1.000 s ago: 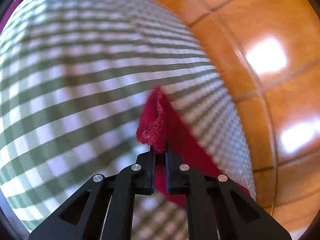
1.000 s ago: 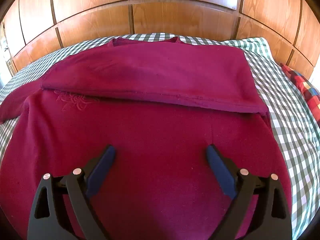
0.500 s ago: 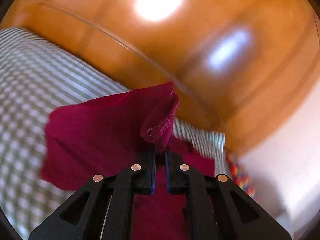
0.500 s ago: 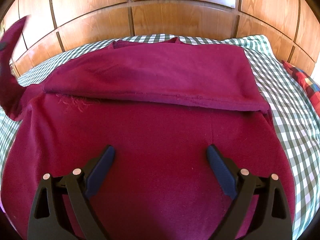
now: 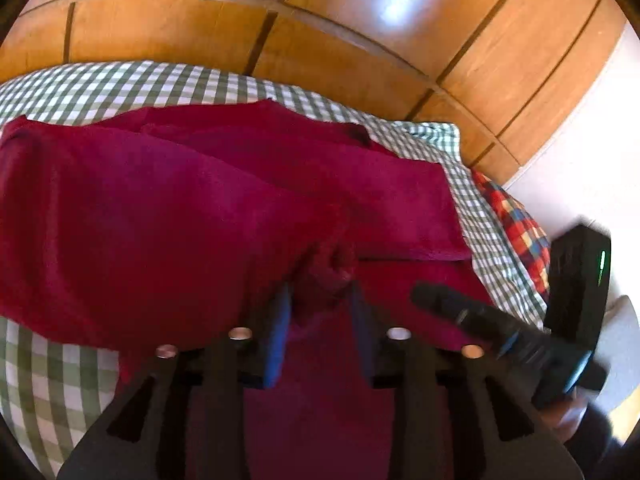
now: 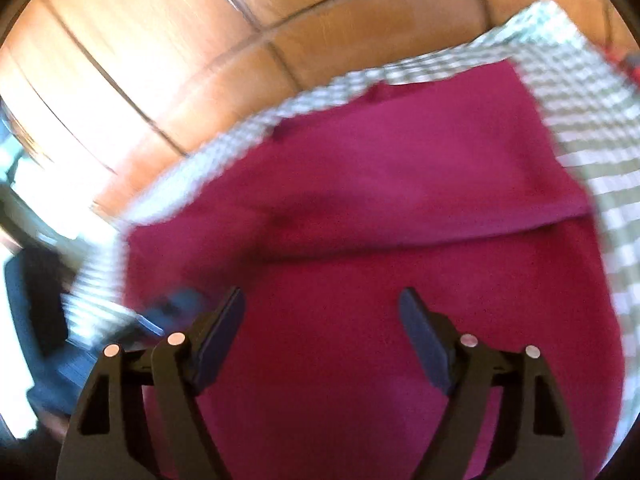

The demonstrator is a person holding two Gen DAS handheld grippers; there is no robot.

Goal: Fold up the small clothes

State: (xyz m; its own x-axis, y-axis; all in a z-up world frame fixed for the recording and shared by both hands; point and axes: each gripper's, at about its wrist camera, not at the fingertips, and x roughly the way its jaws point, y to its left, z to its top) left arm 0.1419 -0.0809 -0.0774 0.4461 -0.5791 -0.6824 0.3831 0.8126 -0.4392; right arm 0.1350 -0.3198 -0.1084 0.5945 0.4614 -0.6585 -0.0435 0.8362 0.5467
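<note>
One wood-panelled headboard (image 5: 340, 32) curves behind one bed (image 5: 120, 88) dressed in a green-and-white checked sheet. One crimson sweater (image 5: 160, 220) lies spread over most of that sheet, its upper part already folded down across the body, with one sleeve laid over it from the left. One multicoloured checked cloth (image 5: 516, 220) shows at the bed's far right edge, mostly cut off.

Two tools are in play. The left tool (image 5: 320, 300) has just been opening; the bunched sleeve cuff sits between its parted fingers, and blur hides whether the pads touch it. The right tool (image 6: 322, 324) hangs above the sweater's lower body, its jaws wide though just narrowed, nothing between them.

The right-wrist view is smeared; the dark shapes at its left edge cannot be made out.
</note>
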